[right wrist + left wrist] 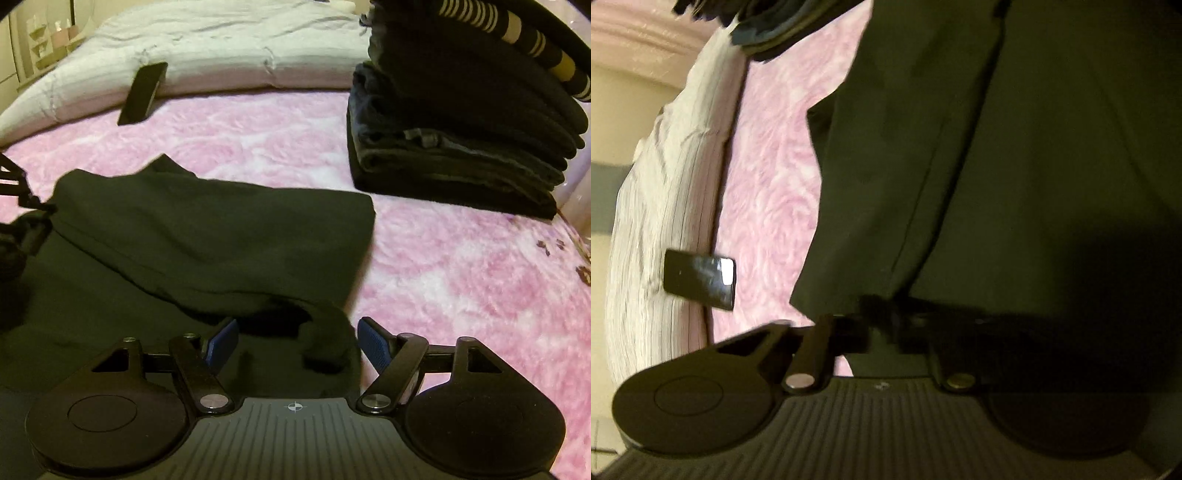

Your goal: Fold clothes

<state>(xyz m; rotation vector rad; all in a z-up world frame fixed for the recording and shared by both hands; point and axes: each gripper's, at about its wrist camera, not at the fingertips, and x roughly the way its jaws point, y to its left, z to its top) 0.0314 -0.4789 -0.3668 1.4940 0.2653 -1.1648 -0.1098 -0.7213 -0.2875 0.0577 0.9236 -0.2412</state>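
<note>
A dark green garment (207, 236) lies partly folded on the pink fluffy blanket (443, 266). The right gripper (295, 341) has its jaws spread, a fold of the fabric between them. The left gripper (882, 317) pinches the garment's edge. Nearby sit a stack of folded dark clothes (461, 140), a black phone (142, 92) and a white duvet (221, 44).

Bedroom: pink blanket (443, 277), comforter (221, 48).
</note>
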